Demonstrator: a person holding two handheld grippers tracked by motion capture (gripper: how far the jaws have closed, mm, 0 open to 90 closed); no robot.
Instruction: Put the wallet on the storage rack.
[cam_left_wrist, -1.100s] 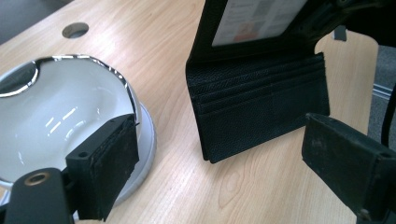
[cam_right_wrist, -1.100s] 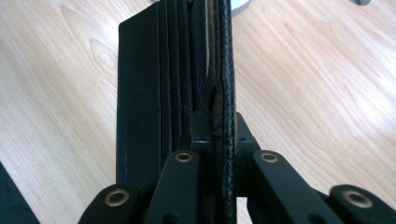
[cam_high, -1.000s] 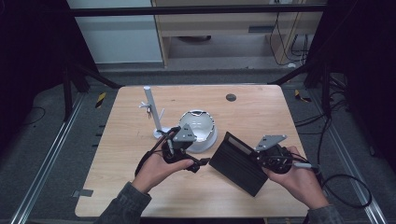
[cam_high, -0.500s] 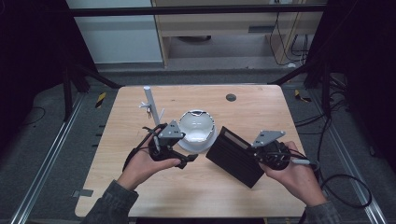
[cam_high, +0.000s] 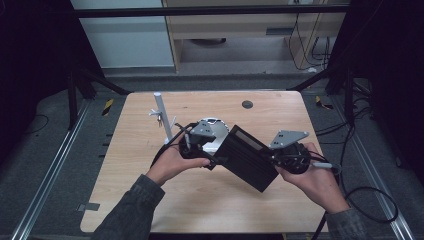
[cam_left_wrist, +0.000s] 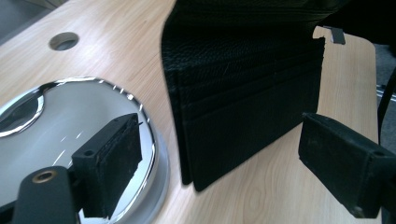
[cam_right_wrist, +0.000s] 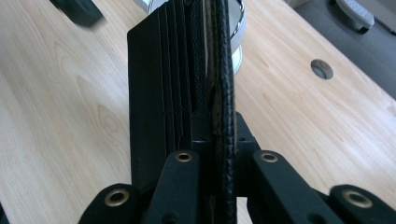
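Observation:
A black leather wallet (cam_high: 250, 157) is held off the wooden table, tilted, with its card slots (cam_left_wrist: 247, 102) facing my left gripper. My right gripper (cam_high: 280, 157) is shut on the wallet's outer flap (cam_right_wrist: 224, 70) at its right end, the jaws pressed together on the leather (cam_right_wrist: 212, 135). My left gripper (cam_high: 217, 160) is open at the wallet's left end. In the left gripper view, its two pads (cam_left_wrist: 112, 158) stand wide apart, with the wallet's lower corner between them and touching neither.
A shiny chrome dome (cam_high: 212, 125) sits on the table (cam_high: 150, 200) just behind my left gripper, close under its left jaw (cam_left_wrist: 70, 121). A white post (cam_high: 162, 115) stands at the back left. A round cable hole (cam_high: 247, 104) is at the back.
My left gripper has moved right and slightly away from the person, up to the wallet's left end. The right gripper has kept its hold and shifted the wallet a little.

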